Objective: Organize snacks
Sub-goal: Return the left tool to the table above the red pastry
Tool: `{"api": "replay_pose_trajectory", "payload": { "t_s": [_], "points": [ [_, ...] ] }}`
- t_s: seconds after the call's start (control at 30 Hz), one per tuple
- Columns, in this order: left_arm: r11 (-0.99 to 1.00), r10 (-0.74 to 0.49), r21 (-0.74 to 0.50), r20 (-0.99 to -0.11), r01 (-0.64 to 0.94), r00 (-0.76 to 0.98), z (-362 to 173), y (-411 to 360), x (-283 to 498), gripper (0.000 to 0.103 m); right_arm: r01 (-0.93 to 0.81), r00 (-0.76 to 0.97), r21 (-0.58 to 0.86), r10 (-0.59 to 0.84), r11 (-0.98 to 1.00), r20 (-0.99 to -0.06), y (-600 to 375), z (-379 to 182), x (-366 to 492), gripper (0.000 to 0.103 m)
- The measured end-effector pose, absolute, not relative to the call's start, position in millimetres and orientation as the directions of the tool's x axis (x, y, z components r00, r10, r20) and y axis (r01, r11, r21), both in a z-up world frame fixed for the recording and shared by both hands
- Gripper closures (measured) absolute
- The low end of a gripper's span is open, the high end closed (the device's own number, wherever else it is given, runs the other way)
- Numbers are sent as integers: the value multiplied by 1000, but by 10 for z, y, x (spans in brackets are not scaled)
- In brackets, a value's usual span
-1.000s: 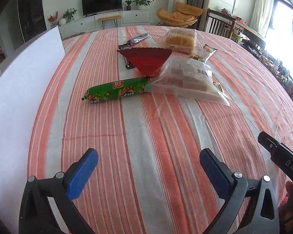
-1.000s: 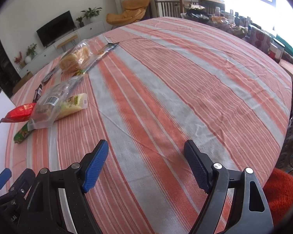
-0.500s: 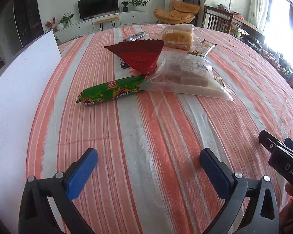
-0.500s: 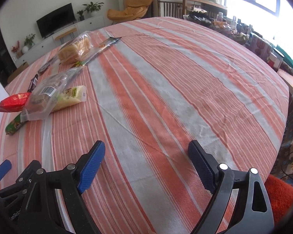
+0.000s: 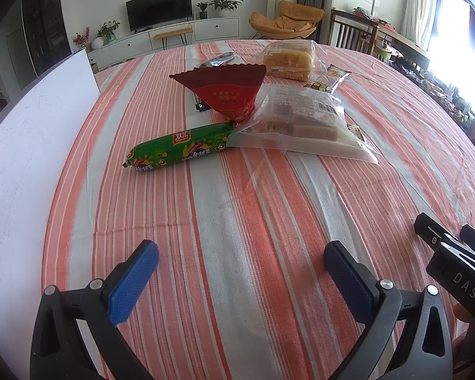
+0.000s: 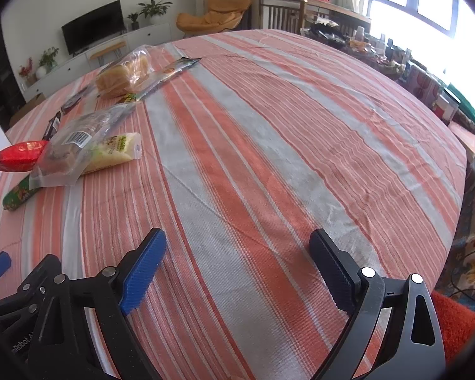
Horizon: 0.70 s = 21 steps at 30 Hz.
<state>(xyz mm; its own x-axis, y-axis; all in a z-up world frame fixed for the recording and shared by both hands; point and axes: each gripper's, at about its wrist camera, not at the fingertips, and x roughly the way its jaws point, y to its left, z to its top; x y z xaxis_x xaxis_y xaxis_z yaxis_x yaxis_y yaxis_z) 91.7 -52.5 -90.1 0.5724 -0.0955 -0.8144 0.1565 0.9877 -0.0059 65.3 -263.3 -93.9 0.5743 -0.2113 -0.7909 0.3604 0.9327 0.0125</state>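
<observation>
Snacks lie in a cluster on the striped tablecloth: a green sausage stick (image 5: 177, 150) (image 6: 17, 194), a red triangular packet (image 5: 228, 93) (image 6: 17, 156), a clear bag of brown cakes (image 5: 300, 120) (image 6: 76, 145), a bag of yellow bread (image 5: 288, 58) (image 6: 123, 74), a long dark wrapper (image 5: 327, 80) (image 6: 166, 72) and a pale yellow packet (image 6: 117, 152). My left gripper (image 5: 240, 255) hangs open over bare cloth, well short of the sausage. My right gripper (image 6: 237, 247) has its jaws opening, with nothing between them, to the right of the snacks.
A white board (image 5: 31, 133) stands along the table's left side. The striped cloth (image 6: 269, 126) runs bare to the right and far edge. A dark small wrapper (image 5: 218, 60) lies behind the red packet. Chairs and cluttered side tables (image 6: 380, 47) sit beyond the right edge.
The right gripper's jaws have spread wider. Both views have shifted slightly, and the snacks sit a little lower in the left wrist view. No snack has moved on the cloth.
</observation>
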Motion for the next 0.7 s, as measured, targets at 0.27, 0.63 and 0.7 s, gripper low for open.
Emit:
{"api": "replay_pose_trajectory", "payload": {
  "t_s": [0.27,0.63,0.7],
  "points": [
    [988,-96,-6,-814,156,572,-905,-525,918,0,364,578,13,-215,931,-787,-2626,-931,644,8],
    [988,-96,-6,-814,156,572,-906,-525,918,0,361,580,13,-213,932,-786,-2624,-929,641,8],
    [988,-96,-6,-814,157,572,-905,-525,917,0,362,580,13,-214,932,-786,-2622,-926,642,8]
  ]
}}
